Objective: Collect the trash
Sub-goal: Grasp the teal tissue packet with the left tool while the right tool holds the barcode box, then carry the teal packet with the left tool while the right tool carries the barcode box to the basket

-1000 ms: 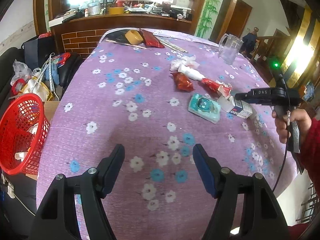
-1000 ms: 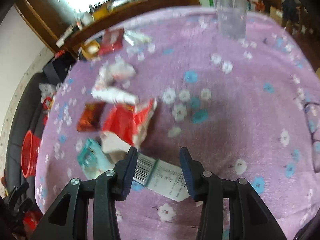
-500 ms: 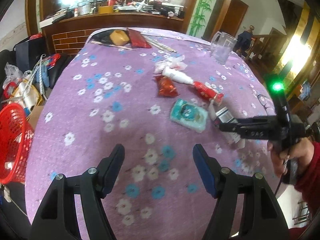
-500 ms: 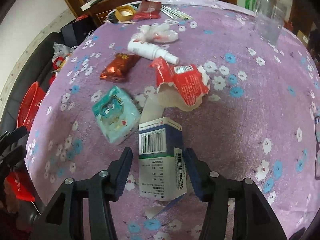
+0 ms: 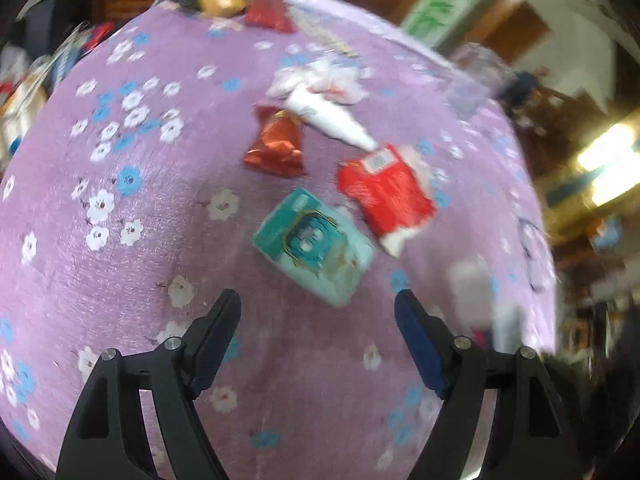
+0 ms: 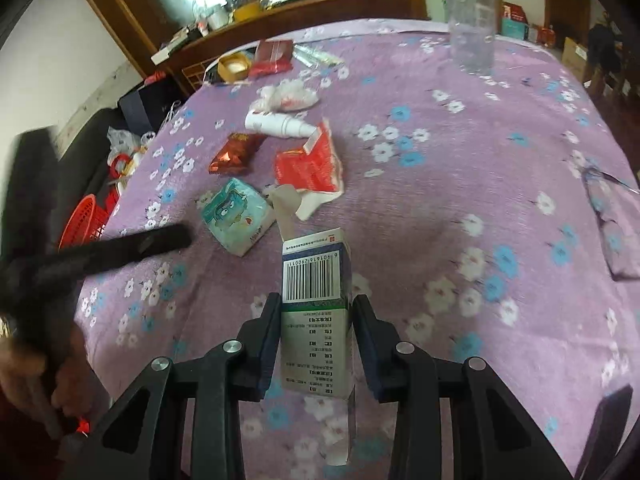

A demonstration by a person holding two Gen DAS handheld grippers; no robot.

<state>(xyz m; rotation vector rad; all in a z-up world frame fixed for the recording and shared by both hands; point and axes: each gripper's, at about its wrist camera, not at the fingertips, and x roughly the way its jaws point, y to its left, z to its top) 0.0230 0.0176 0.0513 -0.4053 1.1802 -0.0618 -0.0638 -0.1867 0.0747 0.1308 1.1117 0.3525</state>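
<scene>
Beside the teal pack (image 5: 316, 240), our left claw (image 5: 318, 320) gapes empty; our right claw (image 6: 316, 320) pinches the flimsy carton (image 6: 316, 304), which could crush or slip.

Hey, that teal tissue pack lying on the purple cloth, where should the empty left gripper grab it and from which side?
Probably from above, across its two long sides. The teal tissue pack lies flat and at an angle in front of the open left gripper, so turn the fingers to straddle the narrower width. The red wrapper lies close on its far right, so close gently there.
</scene>
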